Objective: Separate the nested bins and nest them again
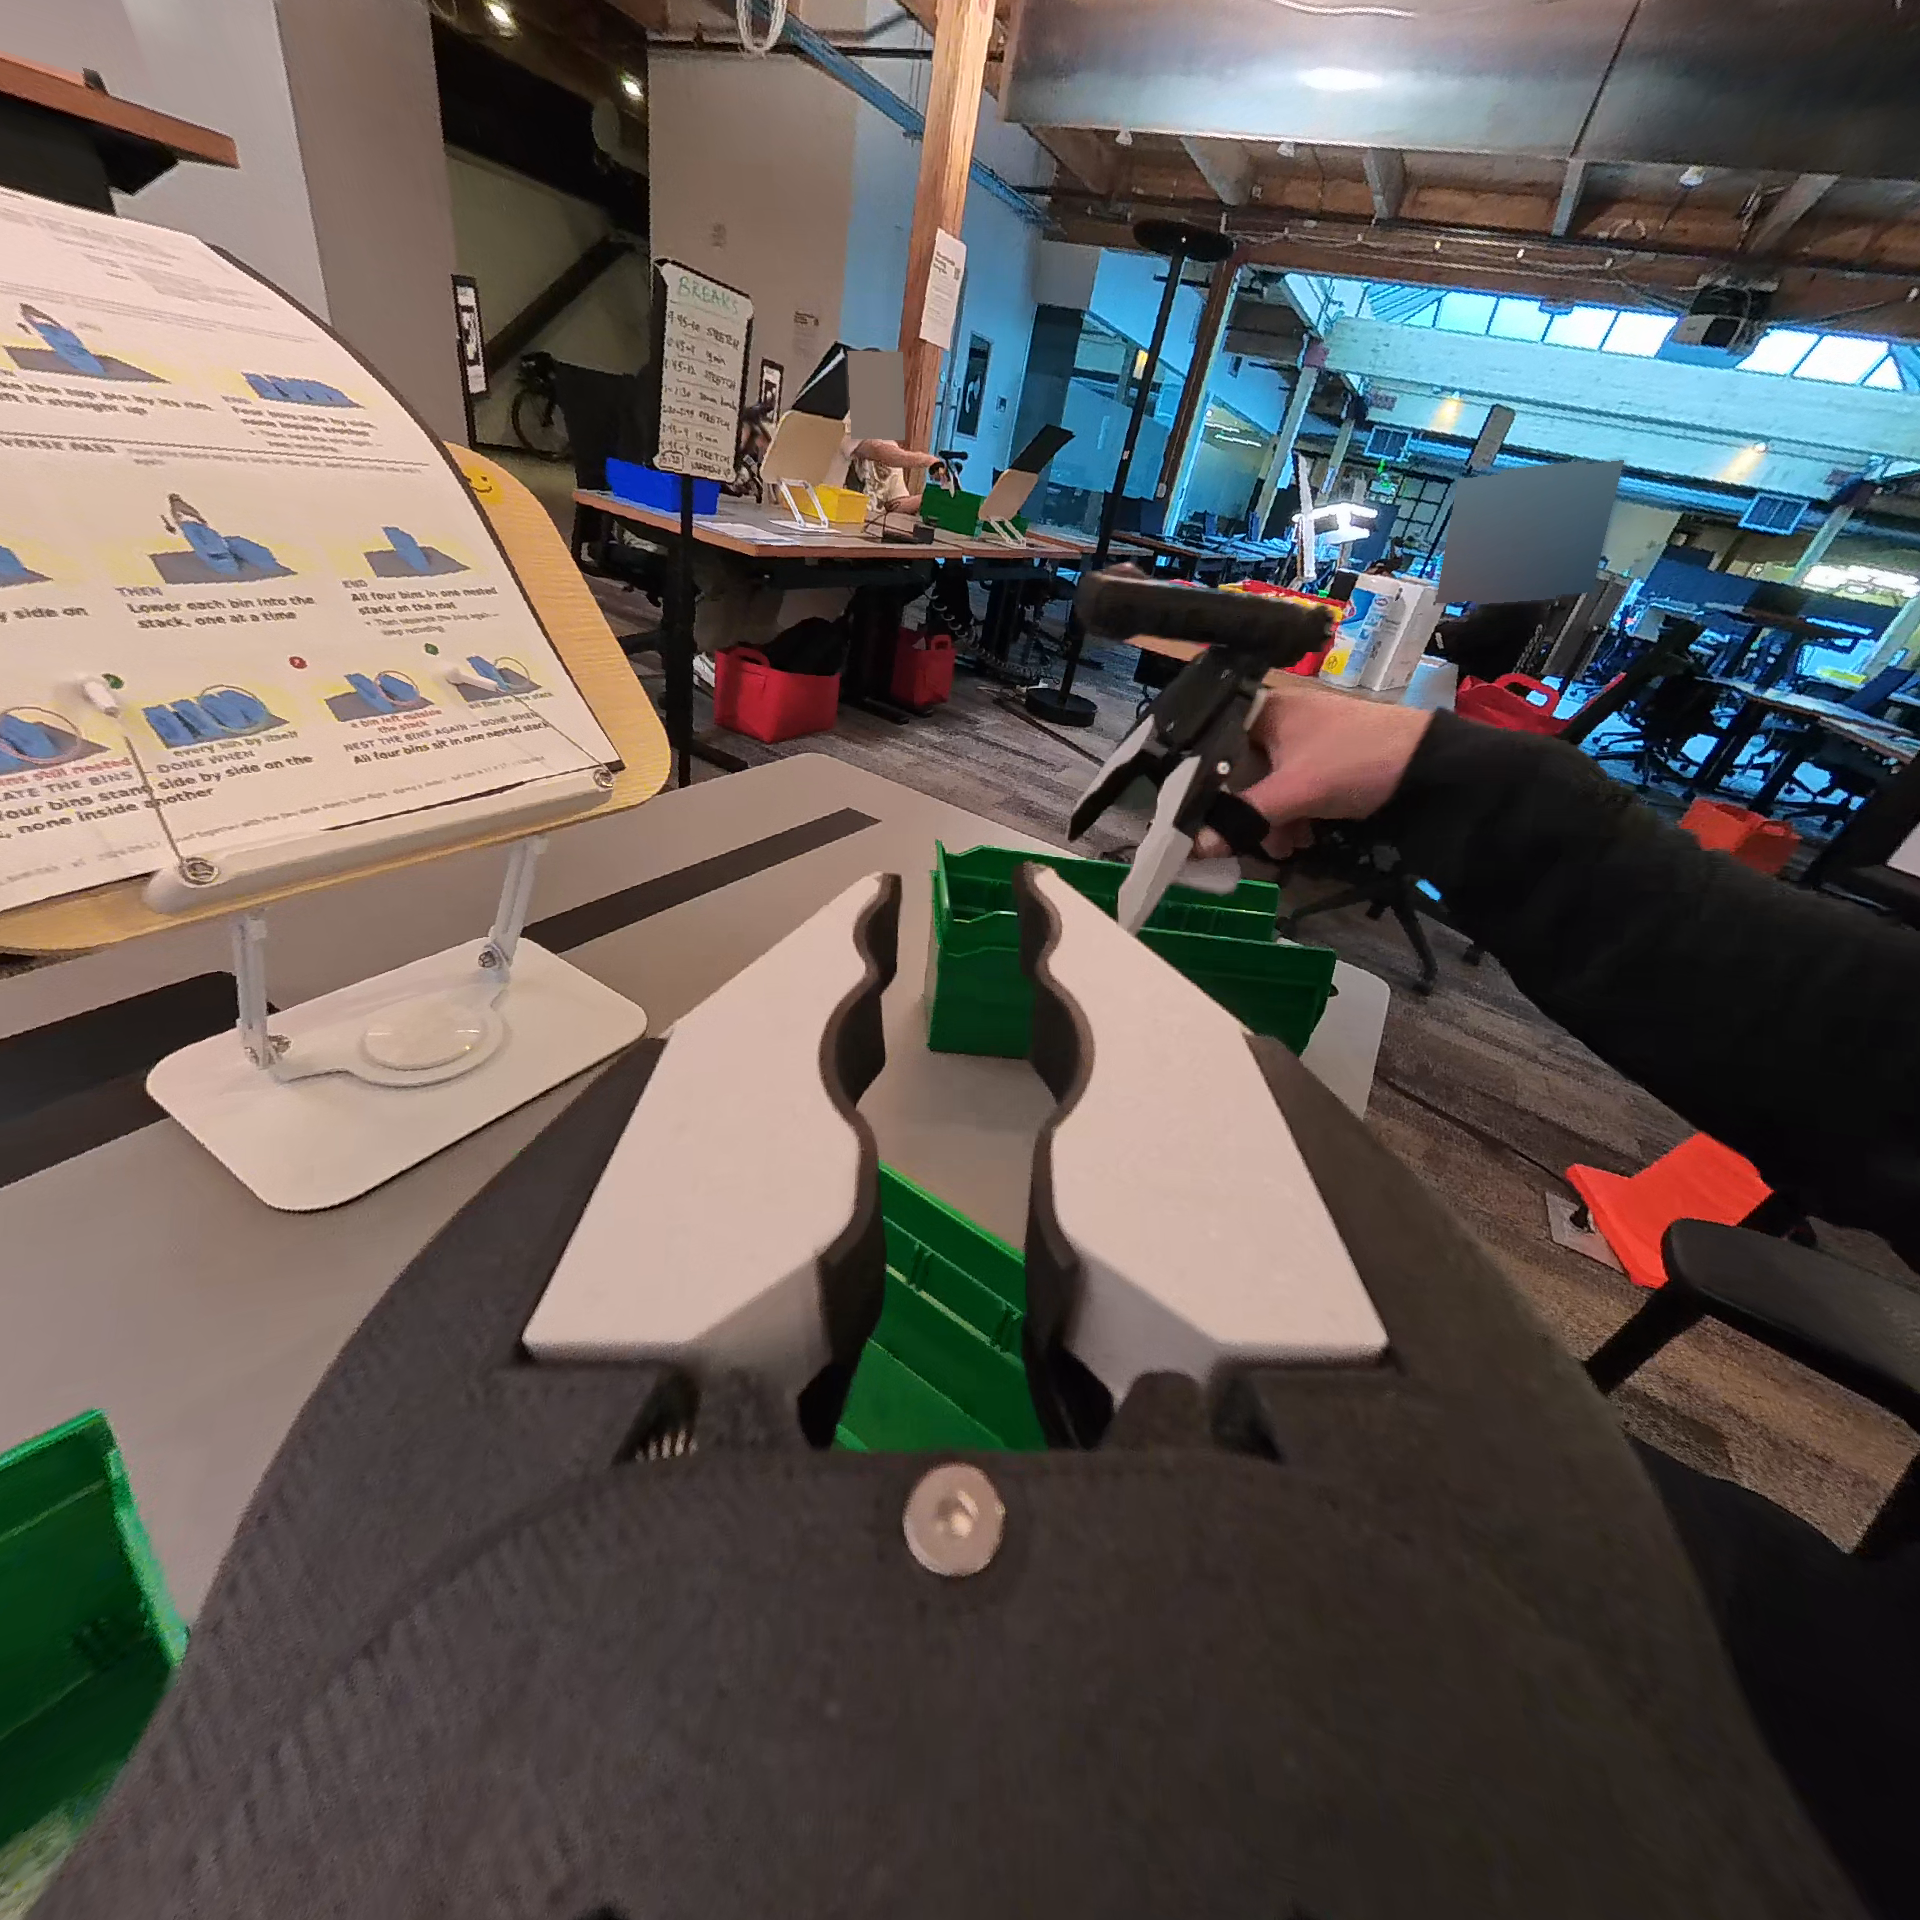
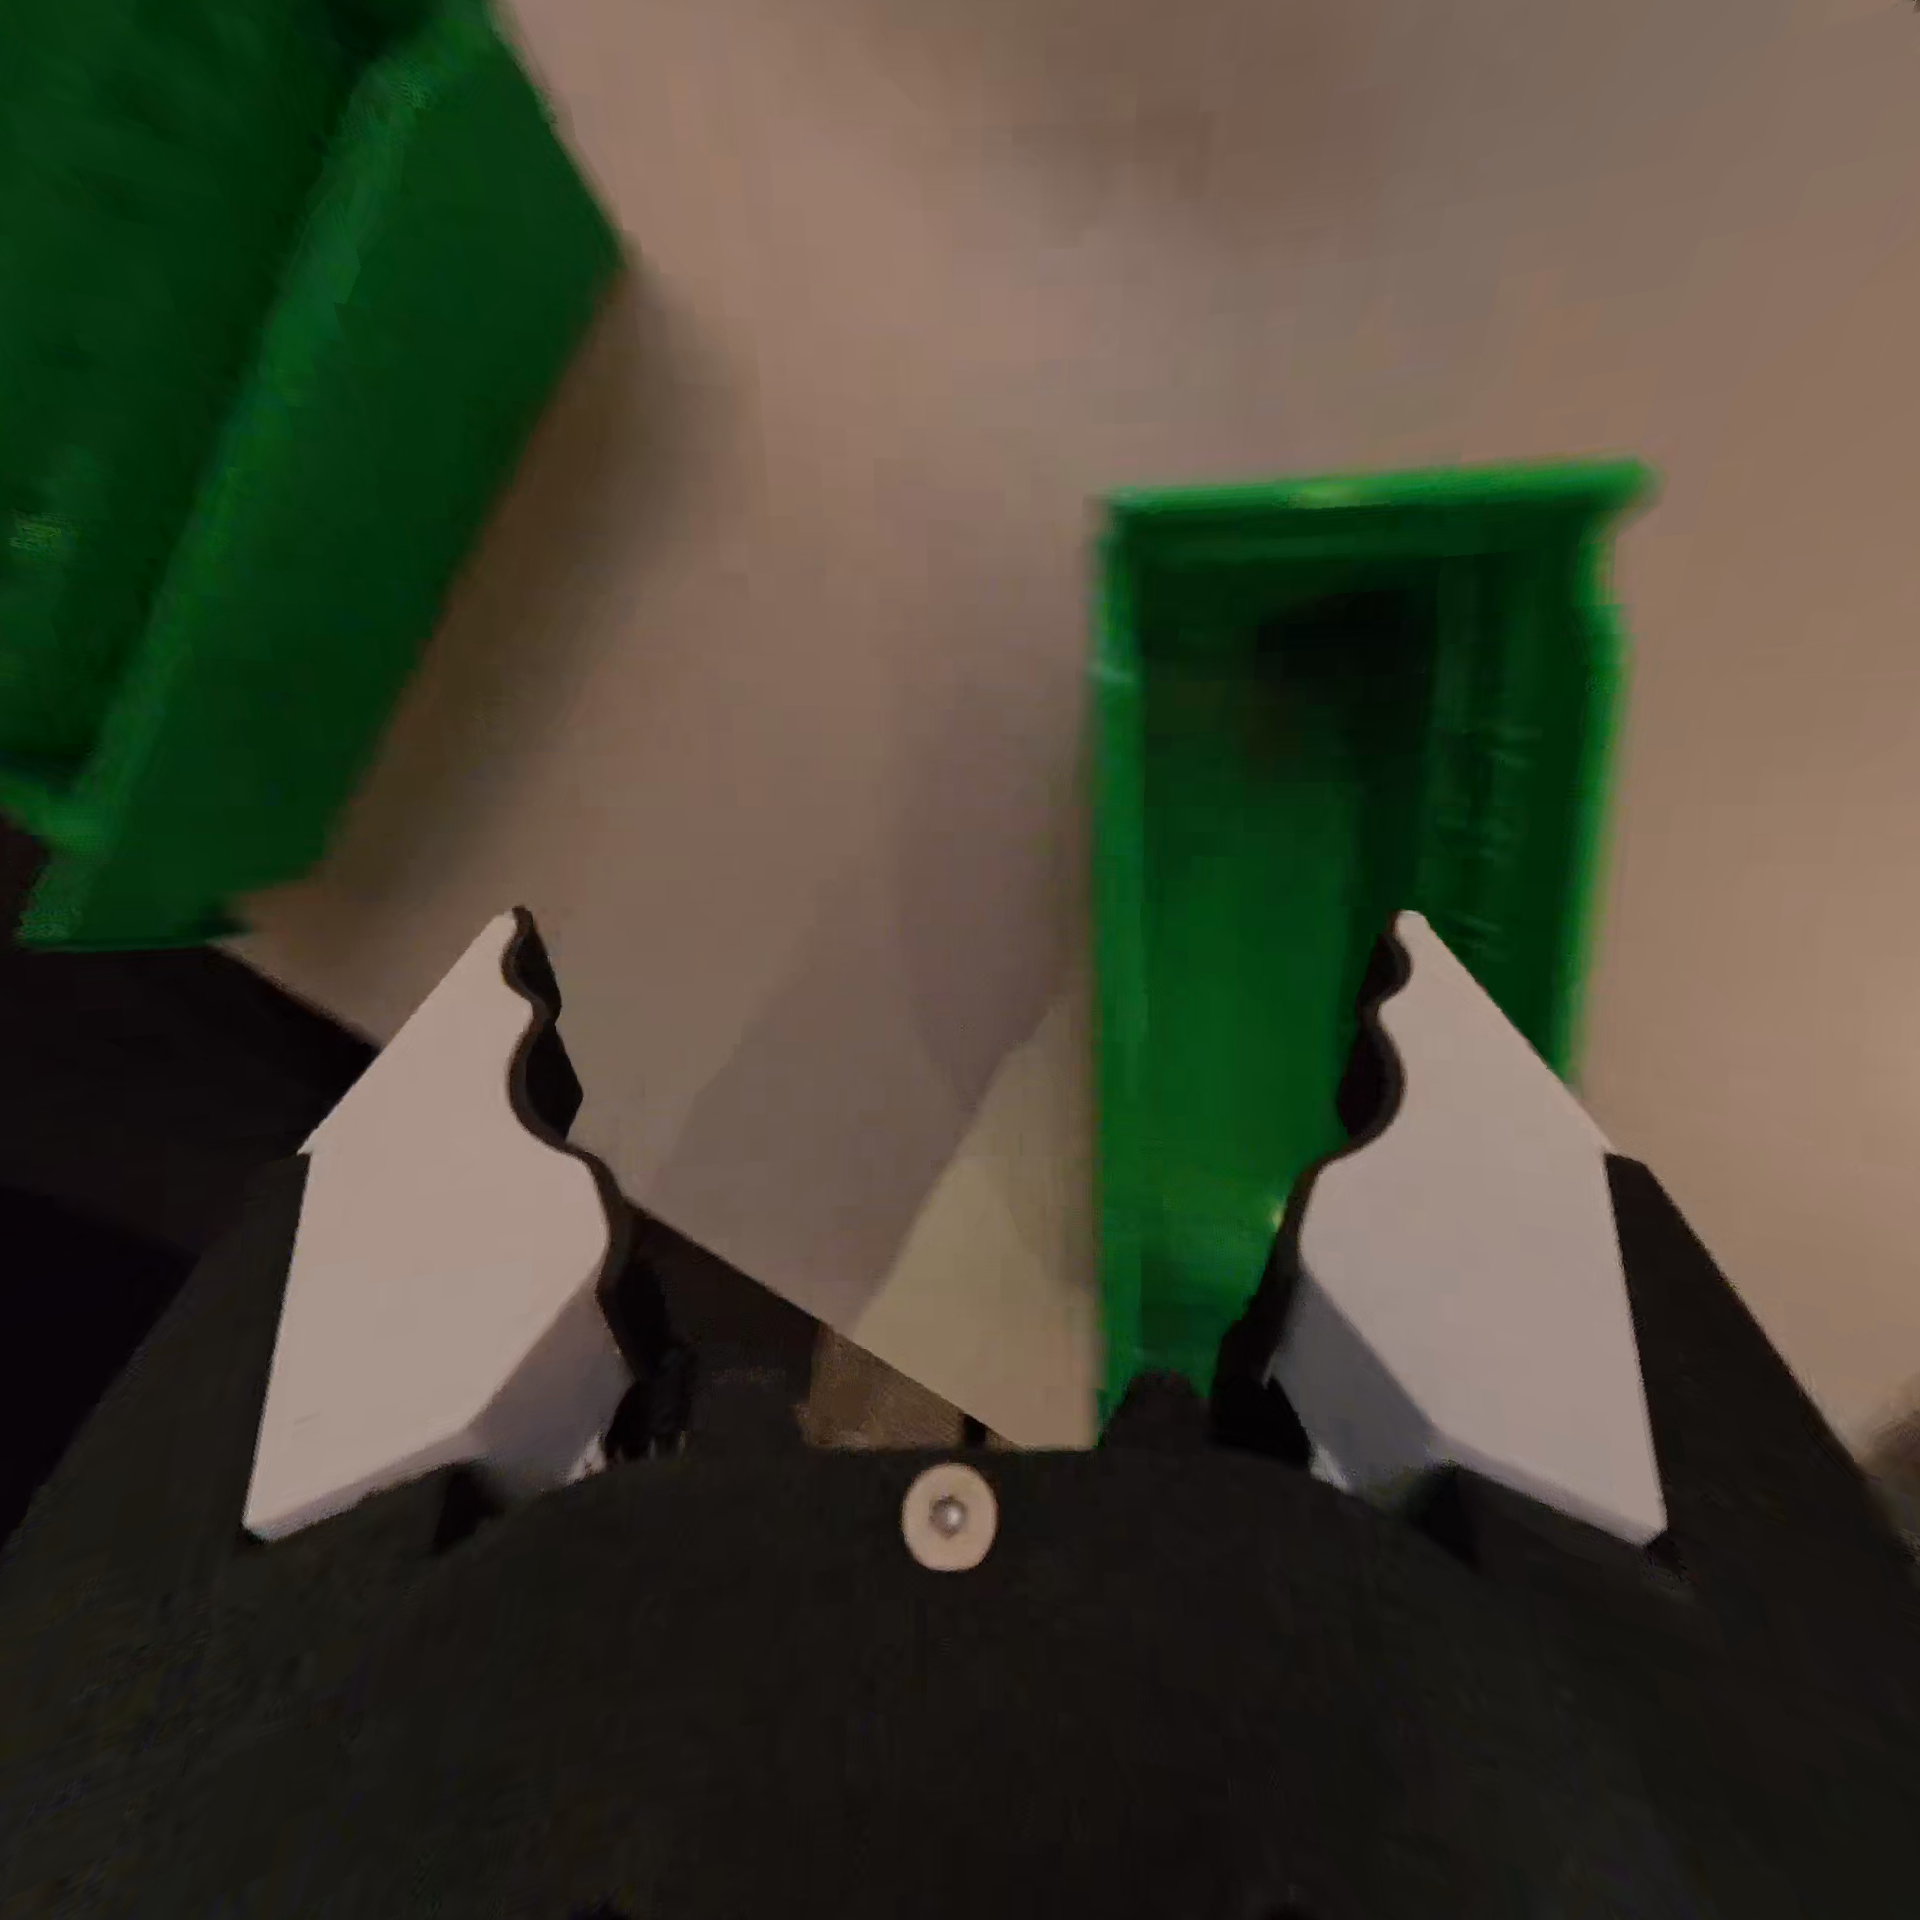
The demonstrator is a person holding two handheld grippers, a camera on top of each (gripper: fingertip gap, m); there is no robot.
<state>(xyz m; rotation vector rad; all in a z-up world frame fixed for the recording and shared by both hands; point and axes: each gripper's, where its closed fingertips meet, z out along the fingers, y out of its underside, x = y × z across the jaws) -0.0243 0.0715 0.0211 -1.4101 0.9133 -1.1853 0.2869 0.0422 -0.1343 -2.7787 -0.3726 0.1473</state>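
Note:
Several green plastic bins stand on the grey table (image 1: 312, 1299). In the left wrist view, green bins (image 1: 1236, 971) sit near the table's far right corner, another (image 1: 935, 1340) shows through my left gripper's gap, and one (image 1: 62, 1621) is at the lower left. My left gripper (image 1: 958, 881) is narrowly open with nothing between its pads. My right gripper (image 1: 1110, 868) hovers open over the far bins. In the blurred right wrist view, my right gripper (image 2: 961, 914) is wide open and empty, looking down. An open-topped bin (image 2: 1299, 831) lies under its right finger. Another green bin (image 2: 260, 468) is at the upper left.
A printed instruction sheet (image 1: 260, 540) stands on a white stand (image 1: 395, 1081) at the table's left. A person's dark sleeve (image 1: 1621, 894) reaches in from the right. The table edge, a chair armrest (image 1: 1766, 1278) and an orange object (image 1: 1673, 1205) on the floor are to the right.

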